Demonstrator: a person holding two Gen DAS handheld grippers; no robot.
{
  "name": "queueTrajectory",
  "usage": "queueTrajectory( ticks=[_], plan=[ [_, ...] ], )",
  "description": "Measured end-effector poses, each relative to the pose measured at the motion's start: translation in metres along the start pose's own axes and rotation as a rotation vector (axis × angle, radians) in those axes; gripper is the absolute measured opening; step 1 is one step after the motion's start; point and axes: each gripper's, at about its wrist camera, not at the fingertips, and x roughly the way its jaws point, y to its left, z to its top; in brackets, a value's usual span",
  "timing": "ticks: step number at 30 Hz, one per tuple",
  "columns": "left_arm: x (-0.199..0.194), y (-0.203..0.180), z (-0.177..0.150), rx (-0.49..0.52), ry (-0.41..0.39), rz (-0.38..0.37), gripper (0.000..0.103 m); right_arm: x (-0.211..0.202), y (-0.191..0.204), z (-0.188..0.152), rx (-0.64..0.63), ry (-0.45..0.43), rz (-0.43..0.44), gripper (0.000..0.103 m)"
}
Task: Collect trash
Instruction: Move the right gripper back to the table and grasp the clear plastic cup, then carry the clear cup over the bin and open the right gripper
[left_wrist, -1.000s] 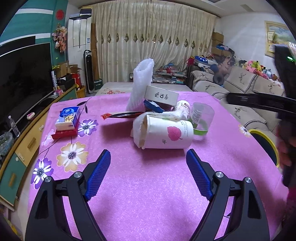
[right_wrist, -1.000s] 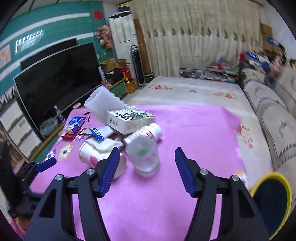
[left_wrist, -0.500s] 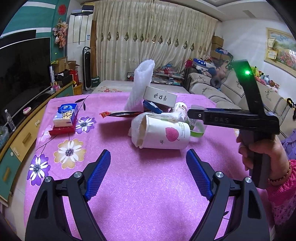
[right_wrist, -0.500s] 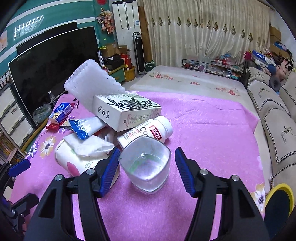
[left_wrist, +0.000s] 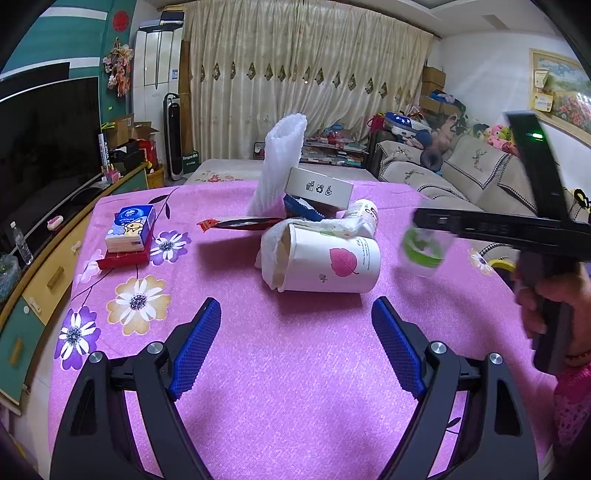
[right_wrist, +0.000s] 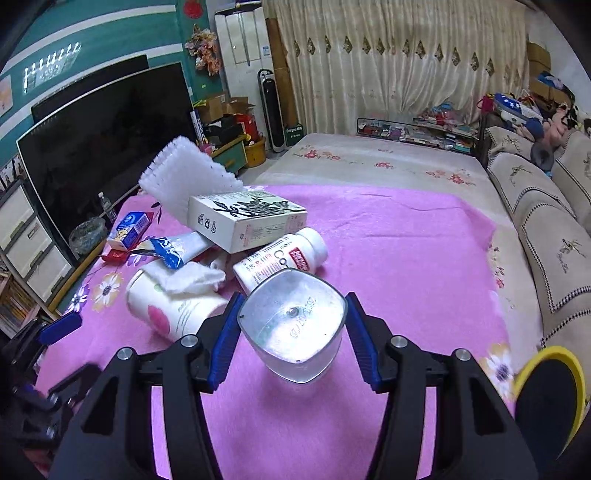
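A pile of trash lies on the pink tablecloth: a tipped white paper cup with a pink leaf print and a tissue in it, a white box, a white pill bottle, a white foam sleeve and a blue wrapper. My right gripper is shut on a clear plastic cup and holds it tilted above the cloth; it also shows in the left wrist view. My left gripper is open and empty, just in front of the paper cup.
A blue tissue pack sits on a red packet at the table's left. A yellow-rimmed bin stands beyond the table's right edge. A TV cabinet runs along the left and a sofa along the right.
My right gripper moved onto the clear plastic cup, shut on it and lifted it off the cloth, tilted. My left gripper stayed open and shifted only slightly.
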Motion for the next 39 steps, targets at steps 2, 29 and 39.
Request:
queueTrajectory(
  ticks=[2, 29, 39],
  plan=[
    [0.0, -0.001, 0.0, 0.002, 0.002, 0.001, 0.083, -0.017, -0.01, -0.008, 0.014, -0.018, -0.001, 0.053],
    [0.008, -0.006, -0.003, 0.029, 0.023, 0.005, 0.083, -0.065, -0.258, -0.153, 0.491, 0.133, -0.476, 0.053],
    [0.009, -0.007, -0.004, 0.036, 0.027, 0.001, 0.083, -0.047, -0.266, -0.169, 0.511, 0.205, -0.499, 0.053]
  ],
)
